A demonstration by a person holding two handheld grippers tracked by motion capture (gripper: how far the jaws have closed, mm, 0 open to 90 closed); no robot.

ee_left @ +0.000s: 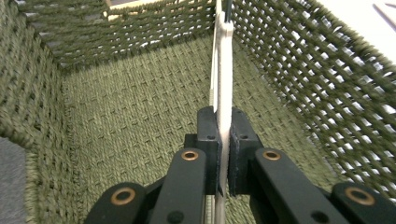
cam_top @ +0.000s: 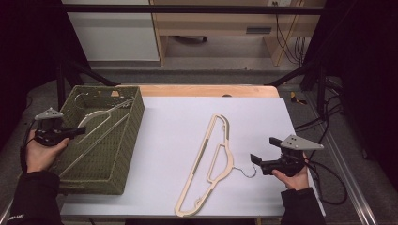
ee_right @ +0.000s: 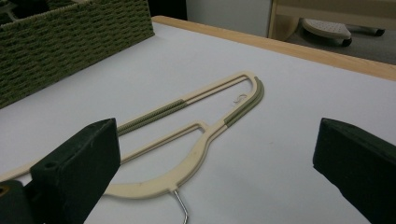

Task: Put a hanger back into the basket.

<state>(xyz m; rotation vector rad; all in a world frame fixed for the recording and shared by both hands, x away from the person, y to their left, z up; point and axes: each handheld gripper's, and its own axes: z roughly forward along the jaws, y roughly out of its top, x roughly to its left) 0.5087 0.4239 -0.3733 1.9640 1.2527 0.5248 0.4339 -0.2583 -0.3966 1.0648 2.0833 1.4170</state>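
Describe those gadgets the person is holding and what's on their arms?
Each hand grips a black two-jaw tool, the left gripper and right gripper, topped by a grey three-cornered plate and trailing a black cable. Brass-coloured pivot pins dot the jaws' arms. Both sleeves are dark.

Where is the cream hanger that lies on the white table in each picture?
High view: the cream hanger lies flat, right of centre, its hook toward the right hand-held gripper.
Left gripper view: it is not in this picture; the strip in those jaws is another hanger, inside the basket.
Right gripper view: it lies in the middle, between the open jaws.
Shared landmark: the green woven basket.
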